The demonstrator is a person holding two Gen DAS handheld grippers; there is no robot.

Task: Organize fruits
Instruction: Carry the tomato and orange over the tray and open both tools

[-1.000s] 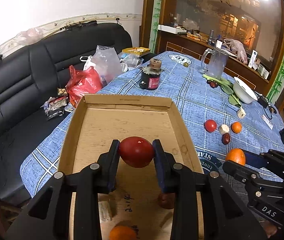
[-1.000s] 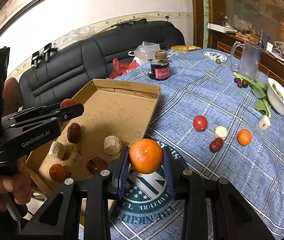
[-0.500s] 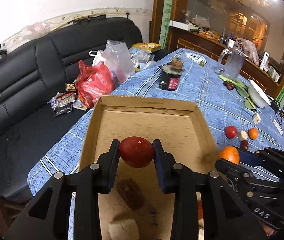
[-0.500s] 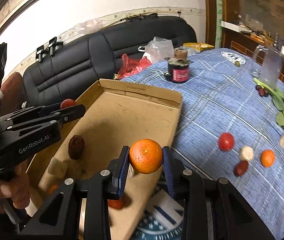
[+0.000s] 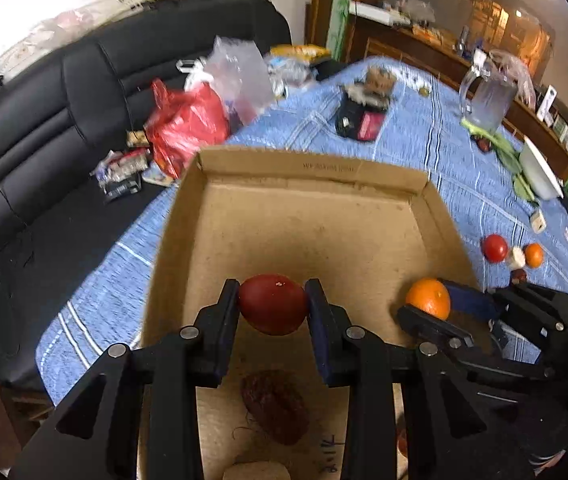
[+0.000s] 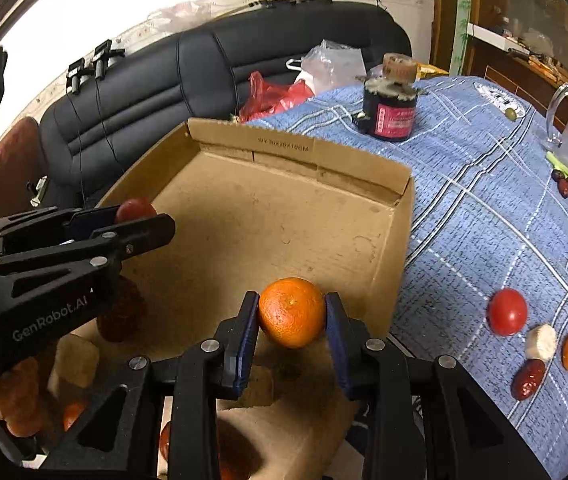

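Two grippers are working over a cardboard box (image 5: 316,240) on a blue-clothed table (image 5: 416,136). In the left wrist view, the left gripper (image 5: 272,308) is clamping a glossy red tomato (image 5: 272,309), its long axis lying crosswise between the pads. In the right wrist view, the right gripper (image 6: 291,314) is pinching a round, dimpled orange (image 6: 291,312) above the box's near right corner.

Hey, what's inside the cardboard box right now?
On the cardboard box floor: a dark date, pale chunks, and a small orange fruit near the front. The grippers cover part of the near end, so anything more there can't be seen.
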